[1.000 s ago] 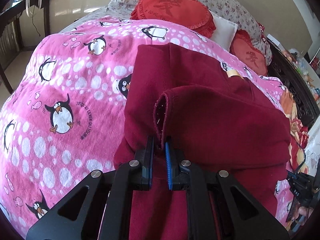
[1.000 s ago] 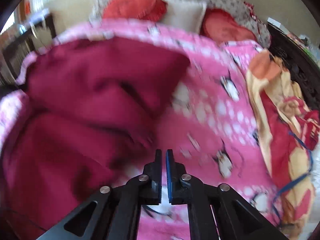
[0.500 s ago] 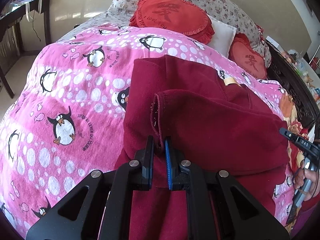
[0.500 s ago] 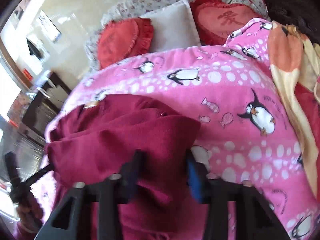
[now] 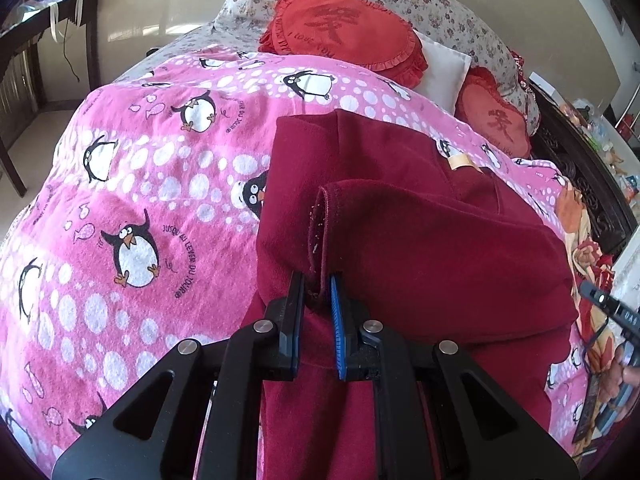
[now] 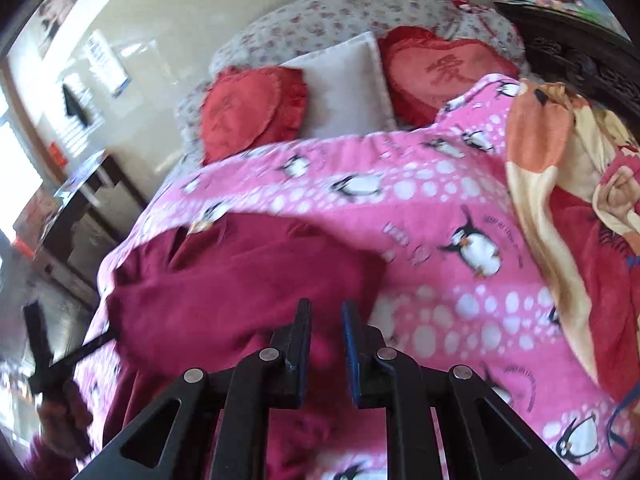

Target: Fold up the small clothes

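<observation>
Maroon fleece garment (image 5: 420,240), thick, matte nap, lies on the pink penguin blanket (image 5: 132,184) near the middle of the bed. One layer is already doubled over the body: rounded fold edge on the right, stitched hem (image 5: 324,216) standing up at the left with pale lint specks along the seam. Tan neck label (image 5: 460,162) shows at the far side, so the collar end looks to face the pillows.

Left gripper (image 5: 318,300): jaws narrow, pinching that stitched hem; the fabric rises straight out of the gap. Judging by the lifted edge, it's held up so the layer can be carried across without dragging the layer below.

Right gripper (image 6: 326,324): jaws a moderate gap apart, over the near right edge of the garment (image 6: 248,280). View is motion-blurred; can't tell if any cloth sits between the jaws. Likely lining up on the opposite corner so both ends of the fold move together.

Blanket is plush, with white dots and penguin print, and gives enough grip that the lower layer should stay put. Beyond it: two red frilled heart cushions (image 5: 344,32), a white pillow (image 5: 444,66) between them, floral pillows (image 5: 440,12) behind. An orange and red floral blanket (image 6: 580,184) is bunched at the right side of the bed, clear of the garment. Dark carved bed frame (image 5: 580,176) runs along the right.
</observation>
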The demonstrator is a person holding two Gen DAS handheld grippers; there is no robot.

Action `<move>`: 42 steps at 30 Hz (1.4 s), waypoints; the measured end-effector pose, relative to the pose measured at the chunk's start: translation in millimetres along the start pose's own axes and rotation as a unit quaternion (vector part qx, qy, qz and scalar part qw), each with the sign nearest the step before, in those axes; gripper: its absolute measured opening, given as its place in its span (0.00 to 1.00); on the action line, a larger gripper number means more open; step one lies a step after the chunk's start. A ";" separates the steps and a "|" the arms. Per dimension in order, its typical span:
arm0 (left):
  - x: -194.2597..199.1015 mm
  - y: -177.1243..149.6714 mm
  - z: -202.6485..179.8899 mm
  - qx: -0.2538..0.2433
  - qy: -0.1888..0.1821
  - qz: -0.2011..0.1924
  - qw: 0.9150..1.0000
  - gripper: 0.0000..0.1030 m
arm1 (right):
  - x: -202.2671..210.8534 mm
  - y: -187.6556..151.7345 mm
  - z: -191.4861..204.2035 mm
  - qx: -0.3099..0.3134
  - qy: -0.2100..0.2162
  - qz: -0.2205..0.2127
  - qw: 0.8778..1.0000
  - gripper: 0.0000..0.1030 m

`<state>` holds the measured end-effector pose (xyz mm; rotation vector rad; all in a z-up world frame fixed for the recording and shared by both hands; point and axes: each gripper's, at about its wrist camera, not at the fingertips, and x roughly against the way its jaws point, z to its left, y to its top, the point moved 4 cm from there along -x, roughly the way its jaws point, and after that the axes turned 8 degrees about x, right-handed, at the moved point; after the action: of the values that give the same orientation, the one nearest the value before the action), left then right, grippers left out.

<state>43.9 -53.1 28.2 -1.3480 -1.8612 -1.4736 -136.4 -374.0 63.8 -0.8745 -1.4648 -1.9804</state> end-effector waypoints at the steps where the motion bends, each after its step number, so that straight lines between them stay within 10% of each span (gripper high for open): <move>1: 0.9 0.3 -0.8 0.003 0.001 -0.002 1.000 0.10 | -8.5 -7.2 6.2 0.009 0.001 0.017 1.000 0.13; 8: 17.9 -2.0 -2.7 -0.015 0.022 -0.021 0.999 0.19 | -19.1 -56.3 30.4 0.094 -0.018 0.100 0.990 0.14; 17: -3.1 -1.6 -17.3 -0.028 0.031 -0.026 0.999 0.27 | -11.1 -8.2 24.5 0.058 -0.033 0.015 0.998 0.13; 26: -20.5 -4.6 -4.6 -0.023 0.046 0.016 0.999 0.27 | -22.0 -3.0 17.9 0.048 -0.063 0.029 0.996 0.14; 30: -7.7 -14.1 3.8 -0.006 0.043 0.020 0.999 0.27 | -22.0 -28.9 23.4 0.069 -0.065 0.046 0.994 0.55; 36: 20.0 -42.8 9.3 -0.011 0.044 0.037 0.998 0.27 | -27.9 -40.9 14.1 0.030 -0.056 0.061 0.996 0.55; 42: 51.8 -81.3 29.8 0.006 0.030 0.048 0.998 0.57 | 31.4 -48.6 24.1 0.038 -0.037 0.012 0.999 0.55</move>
<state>-42.3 -1.8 16.8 -1.3524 -1.7419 -1.4357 -187.9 -338.4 62.1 -0.9363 -1.5537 -1.8811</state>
